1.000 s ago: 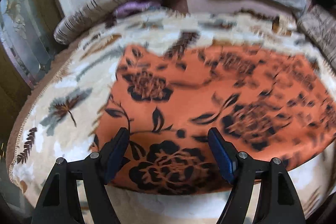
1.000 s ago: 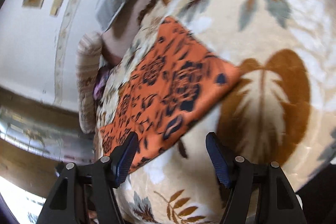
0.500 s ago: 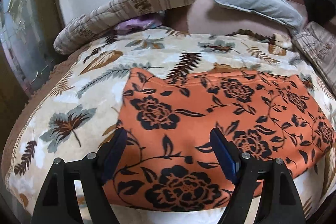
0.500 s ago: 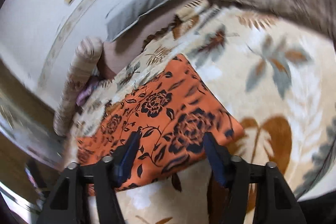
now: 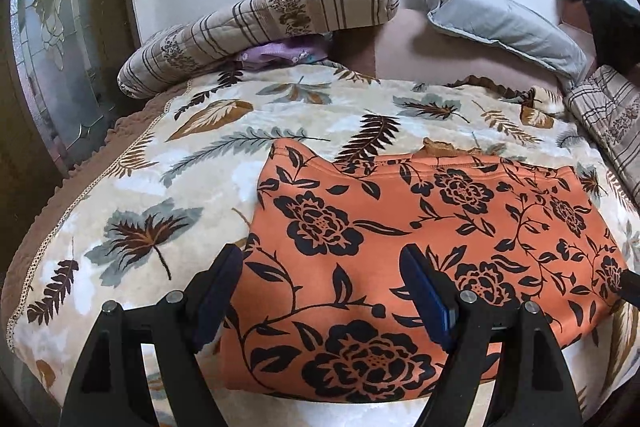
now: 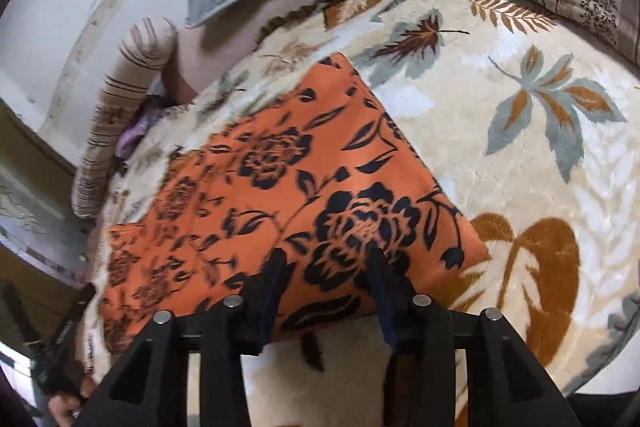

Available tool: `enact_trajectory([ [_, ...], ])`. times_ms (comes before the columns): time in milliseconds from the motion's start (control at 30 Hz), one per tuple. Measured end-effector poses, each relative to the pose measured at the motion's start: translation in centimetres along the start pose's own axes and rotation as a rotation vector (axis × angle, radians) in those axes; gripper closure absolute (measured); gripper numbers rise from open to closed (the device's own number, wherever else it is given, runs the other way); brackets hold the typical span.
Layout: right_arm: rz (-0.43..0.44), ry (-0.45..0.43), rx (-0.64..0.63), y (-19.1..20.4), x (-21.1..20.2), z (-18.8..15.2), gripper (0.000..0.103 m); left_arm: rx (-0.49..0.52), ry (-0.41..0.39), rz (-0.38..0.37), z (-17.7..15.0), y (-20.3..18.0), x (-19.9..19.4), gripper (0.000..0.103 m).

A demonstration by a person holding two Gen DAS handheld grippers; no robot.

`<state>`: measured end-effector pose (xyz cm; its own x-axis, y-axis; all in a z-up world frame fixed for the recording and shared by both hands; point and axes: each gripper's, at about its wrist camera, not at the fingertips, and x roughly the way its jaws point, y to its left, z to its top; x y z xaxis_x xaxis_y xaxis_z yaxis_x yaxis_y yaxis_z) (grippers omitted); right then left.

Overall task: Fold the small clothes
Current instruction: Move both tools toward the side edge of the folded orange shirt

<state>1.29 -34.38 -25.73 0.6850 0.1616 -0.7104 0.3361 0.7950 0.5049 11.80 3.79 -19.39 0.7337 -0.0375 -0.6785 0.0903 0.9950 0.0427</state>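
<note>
**Spotter:** Grippers first. Your left gripper has its jaws spread wide with nothing pinched; the orange floral garment only shows in the gap behind them. Your right gripper has its jaws about halfway apart and empty as well, with cloth showing behind the gap.

**Operator:** Where does the garment lie?

**Spotter:** Flat on the leaf-print blanket, filling the left view from centre out to 3 o'clock. In the right view it runs from 9 o'clock to the centre, its near corner at about 4 o'clock from the middle.

**Operator:** So how far along am I?

**Spotter:** I'd judge partway. It lies as a tidy slab with fairly straight edges, and the near edge looks thick, as though layered, so at least one fold seems done. It is also wide for a small piece, so you probably have one more fold across. I cannot see other clothes waiting, only the striped bolster and grey pillow toward 12 o'clock.
</note>
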Motion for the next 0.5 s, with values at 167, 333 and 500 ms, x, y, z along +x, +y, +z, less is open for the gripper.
enact_trajectory([
  [167, 0.038, 0.047, 0.032, 0.1, -0.1, -1.2, 0.047, -0.008, 0.004, -0.003, 0.0, 0.1, 0.0, 0.022],
  [333, 0.068, 0.091, 0.084, -0.9, 1.0, -1.9, 0.047, -0.019, 0.014, -0.007, -0.1, 0.2, 0.2, 0.022],
  [500, 0.091, 0.111, 0.137, -1.7, 1.9, -2.2, 0.047, -0.014, 0.02, -0.005, -0.1, 0.1, 0.4, 0.022],
])
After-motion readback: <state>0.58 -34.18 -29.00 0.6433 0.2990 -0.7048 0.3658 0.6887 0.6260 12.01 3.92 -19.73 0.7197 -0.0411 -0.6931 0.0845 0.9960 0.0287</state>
